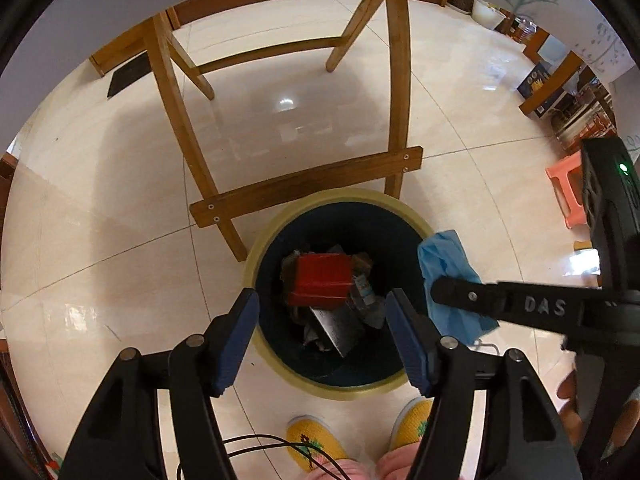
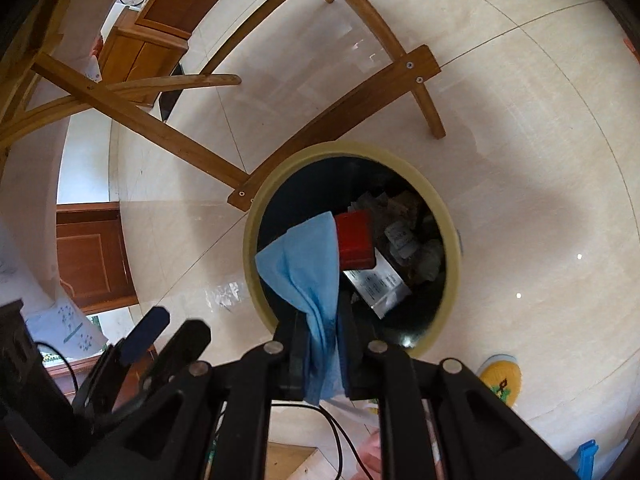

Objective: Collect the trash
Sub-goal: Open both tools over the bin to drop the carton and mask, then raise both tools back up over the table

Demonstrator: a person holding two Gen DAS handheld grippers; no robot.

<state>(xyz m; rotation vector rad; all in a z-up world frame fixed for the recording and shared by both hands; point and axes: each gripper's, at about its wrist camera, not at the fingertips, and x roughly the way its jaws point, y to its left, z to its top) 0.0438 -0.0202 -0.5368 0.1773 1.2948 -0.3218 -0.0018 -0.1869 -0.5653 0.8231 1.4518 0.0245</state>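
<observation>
A round bin [image 1: 332,196] with a pale yellow rim and dark inside stands on the tiled floor. In it lie a red box [image 1: 320,280], a silver packet [image 1: 340,330] and crumpled wrappers. My left gripper [image 1: 322,294] hangs open above the bin's mouth with nothing between its blue pads. My right gripper [image 2: 320,316] is closed on a blue cloth [image 2: 308,264] that sticks out past its fingertips over the bin [image 2: 348,148], above the red box [image 2: 354,240]. In the left wrist view the right gripper [image 1: 438,290] reaches in from the right with the blue cloth [image 1: 448,264].
A wooden chair frame [image 1: 304,184] stands just behind the bin, one leg touching its rim. A person's yellow slippers [image 1: 308,440] are at the bin's near side. A pink stool [image 1: 566,188] sits far right. A wooden cabinet [image 2: 88,256] is at the left.
</observation>
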